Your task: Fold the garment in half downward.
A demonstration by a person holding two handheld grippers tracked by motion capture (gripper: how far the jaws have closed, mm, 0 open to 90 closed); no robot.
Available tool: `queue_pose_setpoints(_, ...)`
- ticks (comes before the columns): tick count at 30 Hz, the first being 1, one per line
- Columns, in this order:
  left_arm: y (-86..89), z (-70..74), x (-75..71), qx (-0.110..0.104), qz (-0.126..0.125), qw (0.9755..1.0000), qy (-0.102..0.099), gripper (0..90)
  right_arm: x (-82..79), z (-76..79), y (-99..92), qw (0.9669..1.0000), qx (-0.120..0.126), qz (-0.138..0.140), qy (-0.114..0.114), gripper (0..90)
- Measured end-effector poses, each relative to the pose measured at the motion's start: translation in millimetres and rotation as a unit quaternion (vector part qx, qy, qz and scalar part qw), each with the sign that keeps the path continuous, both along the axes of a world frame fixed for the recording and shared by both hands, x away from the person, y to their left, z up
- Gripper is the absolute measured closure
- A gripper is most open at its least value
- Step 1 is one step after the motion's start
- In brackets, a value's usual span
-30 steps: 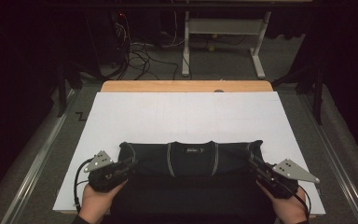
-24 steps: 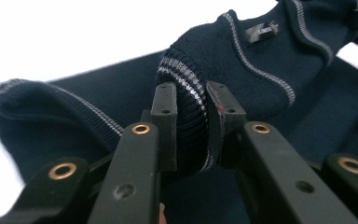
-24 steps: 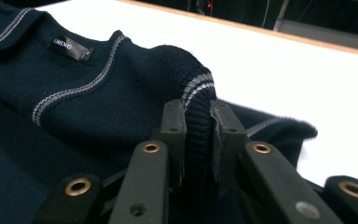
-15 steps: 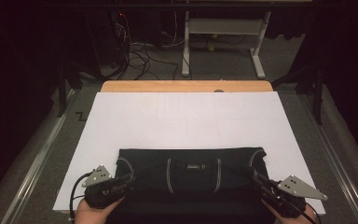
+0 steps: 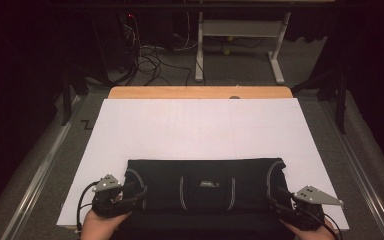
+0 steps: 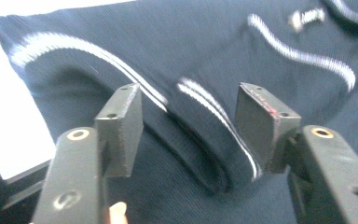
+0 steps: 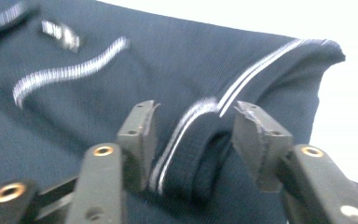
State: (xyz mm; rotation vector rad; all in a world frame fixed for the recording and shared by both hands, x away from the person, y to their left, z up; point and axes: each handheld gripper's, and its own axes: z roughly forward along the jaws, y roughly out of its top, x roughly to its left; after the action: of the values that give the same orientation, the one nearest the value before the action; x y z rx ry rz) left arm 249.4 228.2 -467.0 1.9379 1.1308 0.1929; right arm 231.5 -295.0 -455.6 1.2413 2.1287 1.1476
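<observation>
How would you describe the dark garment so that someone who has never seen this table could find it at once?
Start at the white sheet covering the table; along its near edge lies the folded garment, stretching between the left gripper and the right gripper. It is black against the white, with thin white curved stripes and a small label at its middle.

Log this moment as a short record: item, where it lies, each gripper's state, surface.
item: folded dark garment with white-striped trim
place: near edge of the white sheet, lying flat
left gripper: jaws just opened, striped fold of the garment between them, pads not pressing
right gripper: jaws just opened, striped cuff fold between them, pads not pressing
surface: sheet covers a wooden table
</observation>
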Motion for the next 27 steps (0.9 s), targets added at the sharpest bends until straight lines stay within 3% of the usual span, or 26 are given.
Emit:
queue_pose_setpoints(4,12.3,7.5,9.8,0.008,0.031,0.999,-0.031,31.6,6.9,7.4,-7.1,0.9993,0.011,-0.028,-0.021,45.3)
queue_pose_setpoints(6,20.4,7.3,25.4,0.004,0.06,0.9979,-0.025,31.1,18.8,9.1,-12.1,0.9982,0.016,-0.052,-0.023,44.7)
queue_pose_setpoints(7,23.5,6.1,34.5,0.001,0.072,0.9972,-0.019,28.3,33.1,9.7,-15.2,0.9968,0.014,-0.075,-0.025,44.6)
queue_pose_setpoints(8,25.4,4.1,42.8,-0.002,0.083,0.9965,-0.011,28.3,33.1,9.7,-15.2,0.9968,0.014,-0.075,-0.025,44.6)
queue_pose_setpoints(12,25.9,-6.1,71.1,-0.013,0.107,0.994,0.016,25.9,71.5,6.8,-17.4,0.9929,0.001,-0.117,-0.019,43.7)
queue_pose_setpoints(15,22.7,-12.6,83.9,0.006,0.122,0.9919,0.035,26.0,95.0,0.0,-15.4,0.9897,-0.002,-0.143,-0.001,43.4)
queue_pose_setpoints(16,21.6,-14.6,85.3,0.01,0.121,0.9917,0.043,26.1,101.7,-3.5,-14.5,0.9887,-0.007,-0.149,0.009,42.6)
queue_pose_setpoints(19,18.2,-13.5,80.8,0.028,0.106,0.9931,0.042,29.9,111.7,-14.4,-12.5,0.9871,-0.02,-0.148,0.058,39.6)
queue_pose_setpoints(21,14.8,-13.7,76.7,0.046,0.093,0.9939,0.036,35.0,108.2,-15.7,-13.8,0.9866,-0.01,-0.15,0.063,40.4)
queue_pose_setpoints(24,8.5,-12.9,71.9,0.068,0.085,0.9936,0.031,42.1,102.1,-13.4,-16.4,0.9875,0.002,-0.134,0.083,48.0)
queue_pose_setpoints(27,5.4,-13.4,70.1,0.058,0.079,0.9945,0.036,52.1,95.1,-13.1,-15.5,0.9897,0.011,-0.112,0.089,63.4)
